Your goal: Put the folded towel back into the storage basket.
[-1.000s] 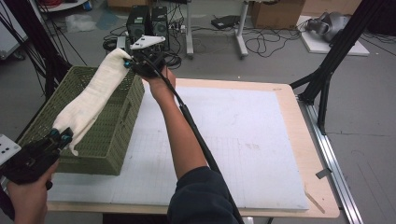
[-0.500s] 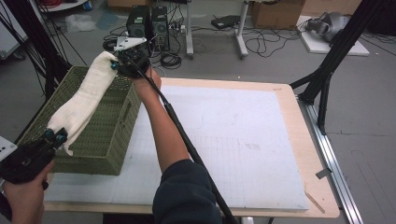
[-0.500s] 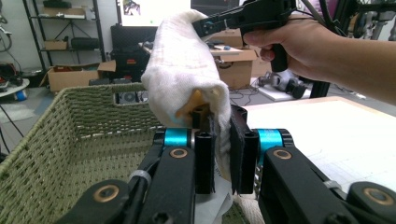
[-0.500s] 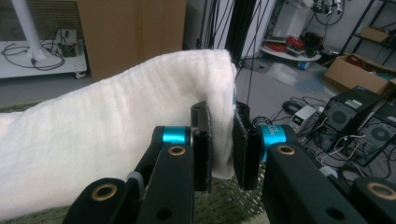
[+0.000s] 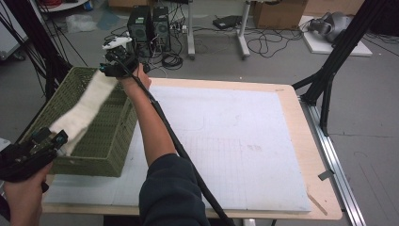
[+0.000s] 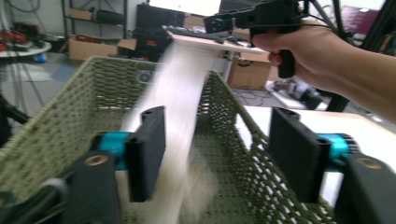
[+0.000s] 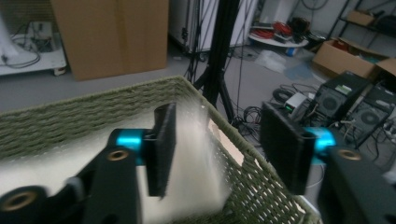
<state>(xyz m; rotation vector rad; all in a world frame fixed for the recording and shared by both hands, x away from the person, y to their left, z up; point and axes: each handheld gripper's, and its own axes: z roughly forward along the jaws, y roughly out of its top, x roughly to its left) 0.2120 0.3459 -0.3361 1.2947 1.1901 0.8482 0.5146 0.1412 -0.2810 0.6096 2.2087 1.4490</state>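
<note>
No legible text, labels, brand marks, numbers or signs on any surface. Items checked: brown cardboard boxes [image 7: 109,35] on the floor, faces plain or too blurred; black desktop computer towers [image 5: 150,26], front panels without readable marking; small white and green patches on the black computer cases [image 7: 344,88], too small and soft to read; woven green basket [image 5: 101,134], unmarked; white foam-board table mat [image 5: 235,141], faint ruled lines, no characters.
</note>
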